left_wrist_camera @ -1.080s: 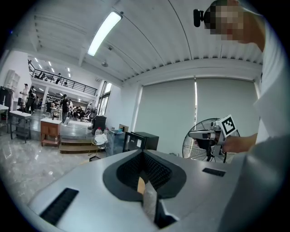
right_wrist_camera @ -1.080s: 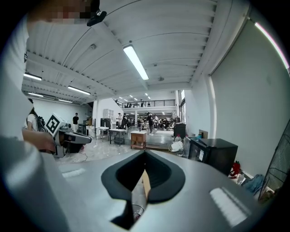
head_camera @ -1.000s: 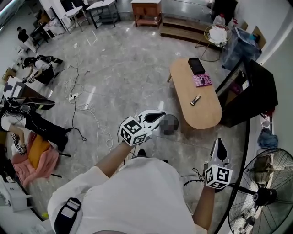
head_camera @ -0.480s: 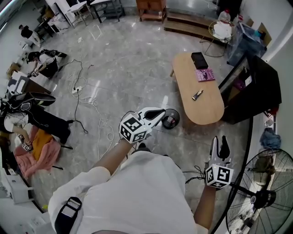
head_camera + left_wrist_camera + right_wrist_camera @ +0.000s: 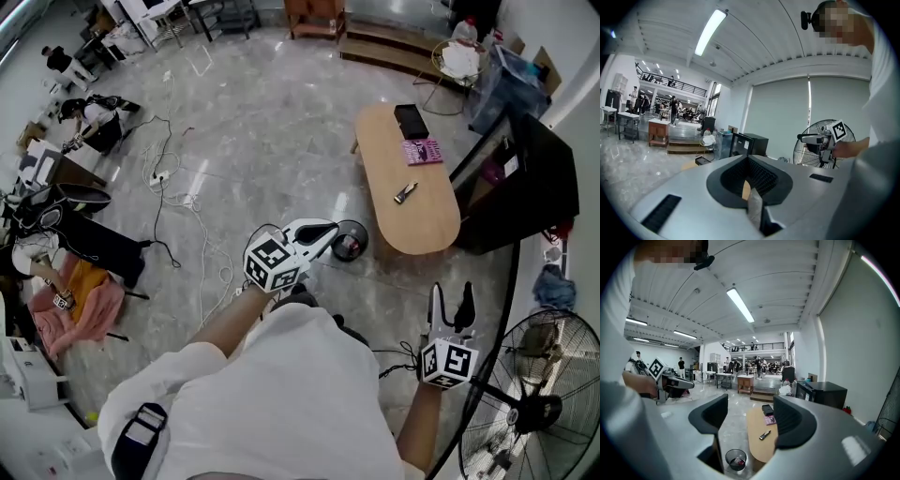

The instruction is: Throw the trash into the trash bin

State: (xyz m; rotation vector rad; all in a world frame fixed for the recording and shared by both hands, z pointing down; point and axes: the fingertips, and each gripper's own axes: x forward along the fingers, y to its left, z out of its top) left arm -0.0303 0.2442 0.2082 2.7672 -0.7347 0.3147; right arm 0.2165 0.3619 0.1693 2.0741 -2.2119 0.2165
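A small round black trash bin stands on the marble floor by the near end of an oval wooden table. In the right gripper view the bin shows low down with some red and white scraps in it. My left gripper hangs just left of the bin with its jaws shut. A thin pale strip shows at the seam; I cannot tell what it is. My right gripper is nearer to me on the right. Its jaws have just been opening and stand wide, with nothing between them.
On the table lie a black box, a pink book and a small dark tool. A black cabinet stands right of it, a floor fan at the lower right. Cables trail over the floor, with people at the far left.
The right gripper's jaws went from shut to wide open. Both grippers shifted slightly. The left gripper stays shut beside the bin.
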